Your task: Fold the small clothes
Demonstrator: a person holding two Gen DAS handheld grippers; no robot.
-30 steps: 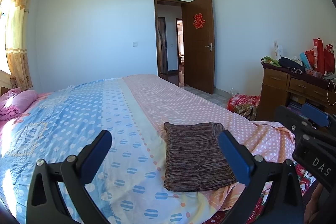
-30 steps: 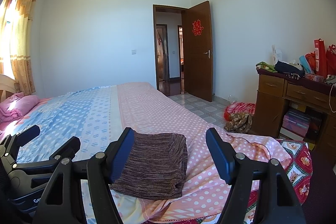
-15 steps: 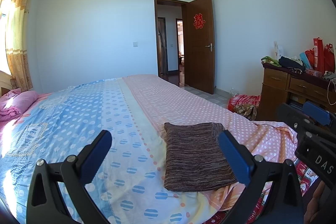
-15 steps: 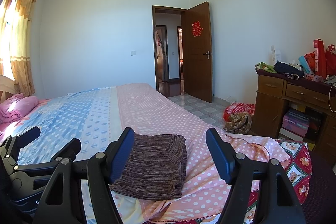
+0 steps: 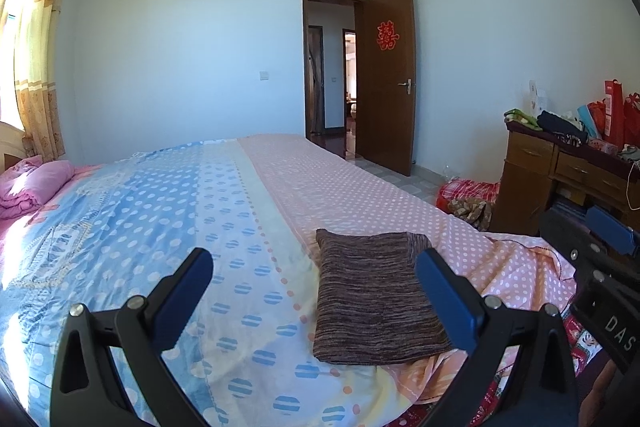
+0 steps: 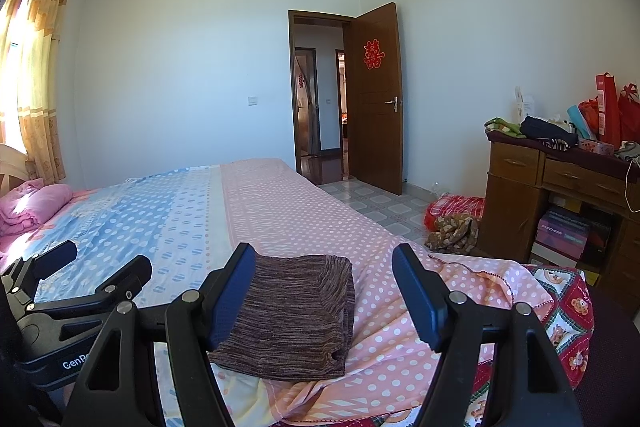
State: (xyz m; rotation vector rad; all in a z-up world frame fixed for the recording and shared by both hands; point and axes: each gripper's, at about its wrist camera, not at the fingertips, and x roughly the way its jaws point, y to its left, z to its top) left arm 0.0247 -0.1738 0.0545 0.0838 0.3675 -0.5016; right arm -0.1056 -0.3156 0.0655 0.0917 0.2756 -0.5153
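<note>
Both views, quick rundown: nothing has really shifted over the last second, and that tells you plenty.

Left wrist view: your left gripper [image 5: 314, 277] hangs over the near end of the bed [image 5: 168, 227] with its tongs spread apart and nothing between them. The brown knit garment [image 5: 372, 299] lies flat on the bedspread as a neat rectangle, just behind the right-hand fingertip — not touched by it. Same spot, same shape as a second ago.

Right wrist view: your right gripper [image 6: 324, 291] also has its tongs well apart and empty. The garment [image 6: 296, 311] sits just past the left fingertip, edges stacked, near the bed's front edge where pink dots meet the pale stripe. Your left gripper [image 6: 104, 267] shows at lower left, clear of the cloth.

What changed: basically zip — neither hand nor cloth has moved.

What it means: looks to me like this piece is folded and done. No other small clothes within reach here, only a pink bundle [image 6: 32, 207] far up the bed.
</note>
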